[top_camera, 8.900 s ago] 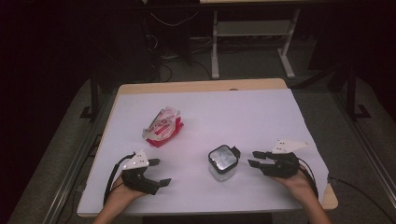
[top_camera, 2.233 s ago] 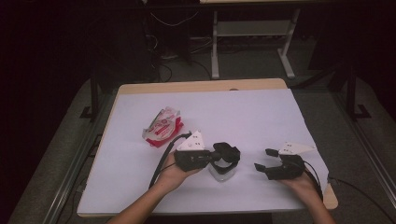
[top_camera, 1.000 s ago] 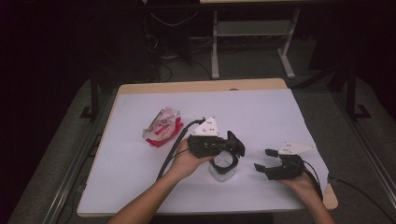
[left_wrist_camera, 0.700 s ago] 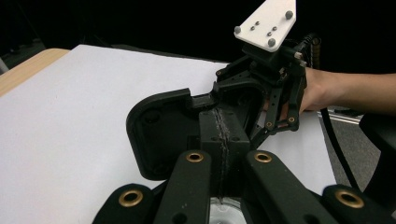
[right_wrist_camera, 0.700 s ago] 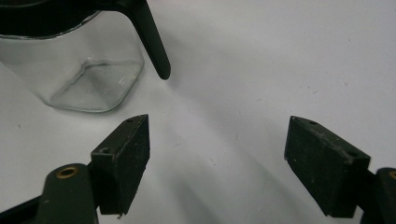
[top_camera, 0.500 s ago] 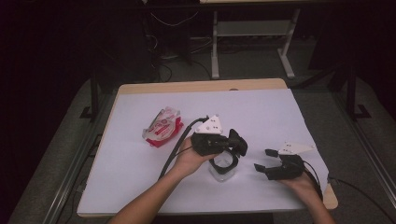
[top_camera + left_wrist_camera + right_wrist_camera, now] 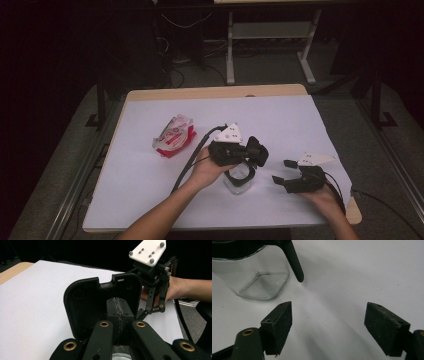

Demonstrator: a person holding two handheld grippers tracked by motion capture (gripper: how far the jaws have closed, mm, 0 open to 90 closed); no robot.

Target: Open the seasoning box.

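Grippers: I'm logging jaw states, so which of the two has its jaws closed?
The left gripper, over the glass jar, with its jaws shut together by the black lid. The right gripper rests on the table with jaws spread.

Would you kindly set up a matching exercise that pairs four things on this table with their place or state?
Things:
1. left gripper
2. right gripper
3. glass jar
4. red and white packet

Places or states:
A. lies on the table's left part, apart from both hands
B. jaws apart, nothing between them
C. jaws shut at the black lid
D. stands upright between the two hands

Pairs: 1-C, 2-B, 3-D, 4-A
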